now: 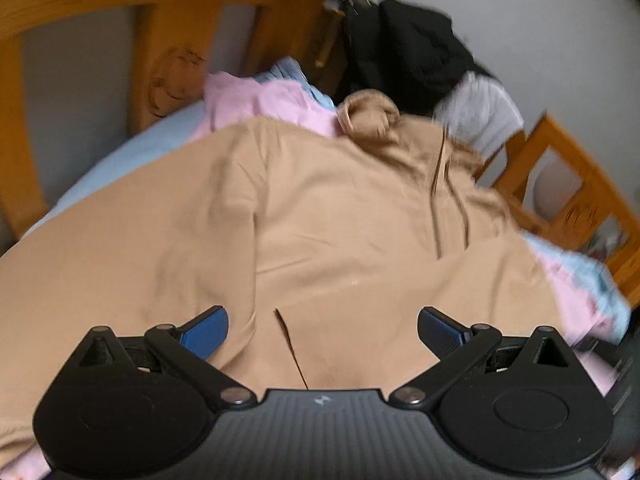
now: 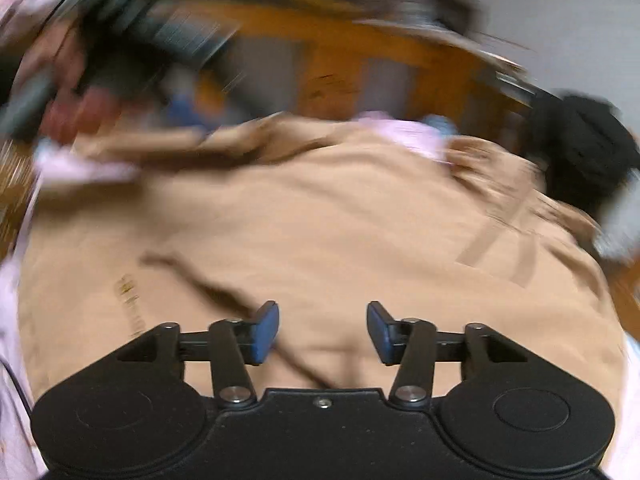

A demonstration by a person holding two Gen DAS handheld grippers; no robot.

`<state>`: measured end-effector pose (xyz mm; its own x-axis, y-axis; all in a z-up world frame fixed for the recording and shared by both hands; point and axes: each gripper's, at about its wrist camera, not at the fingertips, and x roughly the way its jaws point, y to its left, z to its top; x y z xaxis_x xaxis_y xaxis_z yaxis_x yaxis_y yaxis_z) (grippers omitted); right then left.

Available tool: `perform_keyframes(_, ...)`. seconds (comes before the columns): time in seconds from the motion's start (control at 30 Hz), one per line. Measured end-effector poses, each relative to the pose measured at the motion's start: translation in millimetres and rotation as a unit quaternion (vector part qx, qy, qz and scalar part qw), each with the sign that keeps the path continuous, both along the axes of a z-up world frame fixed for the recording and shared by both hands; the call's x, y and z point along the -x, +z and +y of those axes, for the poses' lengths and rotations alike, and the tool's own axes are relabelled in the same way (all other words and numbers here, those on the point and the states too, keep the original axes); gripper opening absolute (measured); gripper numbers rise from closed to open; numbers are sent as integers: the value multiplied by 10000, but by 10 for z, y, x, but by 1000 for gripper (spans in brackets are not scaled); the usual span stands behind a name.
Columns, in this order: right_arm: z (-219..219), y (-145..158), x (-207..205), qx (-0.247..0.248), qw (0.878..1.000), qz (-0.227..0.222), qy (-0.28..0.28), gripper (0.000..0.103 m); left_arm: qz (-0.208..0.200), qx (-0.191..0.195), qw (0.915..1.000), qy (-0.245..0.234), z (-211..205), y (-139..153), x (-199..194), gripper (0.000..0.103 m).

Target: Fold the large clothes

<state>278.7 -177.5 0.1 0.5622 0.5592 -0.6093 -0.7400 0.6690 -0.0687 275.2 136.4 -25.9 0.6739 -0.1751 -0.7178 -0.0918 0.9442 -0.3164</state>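
The left claw (image 1: 323, 330) has its blue-padded fingers (image 1: 208, 330) spread wide apart, with nothing between them. It hangs over the lower part of a tan hoodie (image 1: 320, 220), close above the cloth; whether the pads touch it cannot be told. Just ahead of the claw a short dark slit (image 1: 290, 346) shows in the fabric.

The right claw (image 2: 323, 332) is also parted, though less widely, and grips nothing. It too sits low over the tan hoodie (image 2: 320, 220), where a diagonal crease (image 2: 208, 284) runs toward its left finger. This view is badly blurred.

The hoodie lies spread flat on a bed, front side up, its hood (image 1: 368, 114) bunched at the far end and two drawstrings (image 1: 440, 200) trailing down the chest. Under and beside it lie a pink cloth (image 1: 256, 100) and a pale blue cloth (image 1: 600, 280), both poking out past its edges. Beyond the hood sits a heap of black clothing (image 1: 408, 48) with a grey piece (image 1: 480, 112) against it. A wooden bed frame (image 1: 168, 52) rises behind the bedding, in front of a light wall (image 1: 540, 20). In the right view's upper left corner, dark blurred shapes (image 2: 120, 40) cannot be made out.
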Motion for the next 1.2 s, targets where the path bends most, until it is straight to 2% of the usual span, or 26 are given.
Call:
perform_keyframes(0.1, -517, 84, -504, -227, 9916, 135, -1268, 59, 11, -589, 9982, -71, -246, -130, -106, 102)
perform_keyframes(0.17, -837, 47, -926, -293, 9765, 108, -2131, 59, -57, -977, 9952, -11, -397, -187, -136, 102)
perform_keyframes(0.23, -1165, -69, -1357, -453, 9567, 355, -2855, 58, -159, -1317, 9911, -42, -525, -221, -130, 102)
perform_keyframes(0.37, -1622, -410, -2134, -1166, 9104, 1458, -3693, 55, -362, -1806, 9828, -143, -710, -251, -107, 102)
perform_keyframes(0.4, -1677, -504, -2280, -1383, 8988, 1750, -3773, 43, -424, -1858, 9815, -153, -744, -251, -103, 102)
perform_keyframes(0.43, -1754, -556, -2349, -1667, 8877, 1985, -3804, 14, -471, -1877, 9810, -167, -769, -246, -101, 102)
perform_keyframes(0.47, -1794, -563, -2382, -1869, 8812, 2117, -3790, 4, -543, -1874, 9806, -199, -803, -237, -93, 102)
perform_keyframes(0.5, -1771, -513, -2380, -1841, 8867, 2063, -3706, 1, -597, -1842, 9807, -261, -820, -230, -112, 102)
perform_keyframes(0.57, -1682, -313, -2320, -1384, 9163, 1494, -3450, 0, -651, -1759, 9816, -370, -881, -221, -136, 102)
perform_keyframes(0.6, -1640, -205, -2288, -1171, 9264, 1199, -3371, 0, -676, -1723, 9818, -437, -917, -229, -161, 102)
perform_keyframes(0.7, -1553, -16, -2249, -646, 9432, 501, -3221, 0, -441, -1930, 9780, -654, -1072, -329, -295, 102)
perform_keyframes(0.77, -1510, -149, -2334, -264, 9433, 532, -3265, 0, -179, -2263, 9719, -628, -1163, -456, -394, 103)
perform_keyframes(0.83, -1417, -399, -2442, 293, 9432, 641, -3246, 0, -187, -2283, 9716, -587, -1178, -505, -394, 103)
perform_keyframes(0.9, -1401, -471, -2336, 357, 9399, 582, -3347, 6, -170, -2181, 9742, -556, -1157, -472, -378, 102)
perform_keyframes(0.93, -1426, -442, -2242, 277, 9383, 517, -3408, 18, -159, -2118, 9756, -553, -1131, -449, -356, 102)
perform_keyframes(1.0, -1456, -318, -1950, 244, 9431, 201, -3311, 23, -225, -1897, 9800, -561, -1059, -392, -291, 102)
perform_keyframes(1.07, -1396, -224, -1642, 384, 9497, -152, -3105, 25, -324, -1657, 9841, -557, -982, -313, -204, 102)
perform_keyframes(1.1, -1377, -226, -1536, 416, 9516, -174, -3040, 25, -385, -1553, 9855, -562, -955, -271, -168, 102)
perform_keyframes(1.2, -1322, -428, -1285, 816, 9549, 77, -2854, 25, -557, -1306, 9884, -538, -874, -131, 6, 102)
